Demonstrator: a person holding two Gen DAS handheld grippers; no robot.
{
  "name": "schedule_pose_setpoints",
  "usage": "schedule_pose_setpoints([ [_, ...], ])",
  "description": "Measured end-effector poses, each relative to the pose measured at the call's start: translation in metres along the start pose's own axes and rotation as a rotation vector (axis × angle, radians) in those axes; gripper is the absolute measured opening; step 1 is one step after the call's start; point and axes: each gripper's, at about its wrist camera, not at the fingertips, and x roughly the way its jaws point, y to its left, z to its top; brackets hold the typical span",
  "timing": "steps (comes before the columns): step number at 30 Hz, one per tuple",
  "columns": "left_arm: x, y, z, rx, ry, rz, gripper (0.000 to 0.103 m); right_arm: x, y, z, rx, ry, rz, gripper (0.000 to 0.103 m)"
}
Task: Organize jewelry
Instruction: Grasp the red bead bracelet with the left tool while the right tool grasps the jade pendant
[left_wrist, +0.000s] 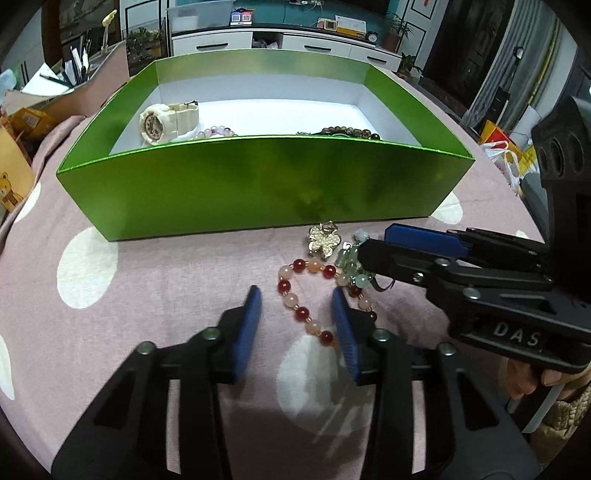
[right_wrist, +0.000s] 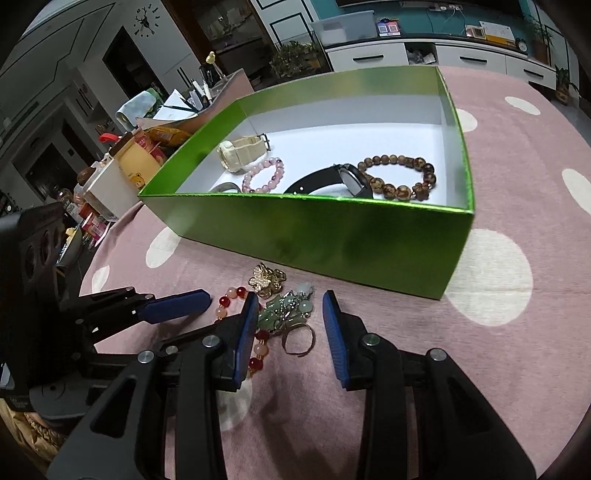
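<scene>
A green box (left_wrist: 258, 184) stands on the pink dotted cloth; it also shows in the right wrist view (right_wrist: 332, 236). In it lie a cream watch (right_wrist: 240, 149), a pink bead bracelet (right_wrist: 264, 175), a black watch (right_wrist: 332, 181) and a brown bead bracelet (right_wrist: 400, 177). In front of the box lie a red and pink bead bracelet (left_wrist: 301, 291), a gold flower brooch (left_wrist: 323, 240) and a green jade charm with a ring (right_wrist: 291, 314). My left gripper (left_wrist: 297, 325) is open around the red bracelet. My right gripper (right_wrist: 290, 325) is open around the jade charm.
Boxes, a yellow bear jar (right_wrist: 138, 162) and papers crowd the table's left edge. A white cabinet (left_wrist: 280, 40) stands behind. The cloth (right_wrist: 498, 332) spreads right of the box.
</scene>
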Motion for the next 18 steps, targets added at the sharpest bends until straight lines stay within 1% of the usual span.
schedule_pose_setpoints([
  [1,0.000,-0.001,0.000,0.005,0.001,-0.006,0.026,0.001,0.000,0.000,0.001,0.001,-0.001,0.036],
  [2,0.000,-0.001,0.000,0.007,0.003,-0.011,0.022,0.002,0.000,0.000,0.003,0.002,-0.002,0.036],
  [3,0.000,-0.001,-0.001,0.007,0.006,-0.014,0.013,0.003,0.000,0.000,0.004,0.005,-0.003,0.036],
  [7,-0.001,0.001,-0.002,-0.002,0.005,-0.024,0.012,0.006,0.003,0.001,-0.006,0.006,-0.009,0.036],
  [9,-0.002,0.002,-0.003,-0.004,0.004,-0.026,0.012,0.008,0.006,0.000,-0.023,0.009,-0.015,0.029],
  [10,-0.003,0.002,-0.003,-0.004,0.003,-0.027,0.012,0.008,0.007,0.000,-0.032,0.007,-0.018,0.028],
  [11,-0.004,0.003,-0.003,-0.006,0.000,-0.027,0.012,0.008,0.008,0.000,-0.039,0.003,-0.022,0.025],
  [12,-0.004,0.003,-0.003,-0.007,-0.001,-0.028,0.011,0.007,0.009,0.000,-0.045,-0.001,-0.024,0.017],
  [13,-0.005,0.003,-0.003,-0.008,-0.003,-0.029,0.011,0.006,0.009,0.000,-0.047,-0.005,-0.024,0.013],
  [14,-0.005,0.003,-0.003,-0.007,-0.005,-0.029,0.011,0.005,0.008,0.000,-0.047,-0.008,-0.025,0.011],
  [15,-0.006,0.003,-0.004,-0.007,-0.006,-0.030,0.007,0.004,0.008,0.000,-0.051,-0.011,-0.027,0.009],
  [16,-0.006,0.004,-0.004,-0.007,-0.007,-0.033,0.007,0.003,0.009,0.000,-0.056,-0.015,-0.029,0.008],
  [17,-0.007,0.004,-0.004,-0.007,-0.010,-0.034,0.007,0.002,0.010,0.000,-0.060,-0.020,-0.028,0.005],
  [18,-0.008,0.004,-0.004,-0.007,-0.014,-0.037,0.007,0.000,0.011,0.000,-0.066,-0.027,-0.026,0.005],
])
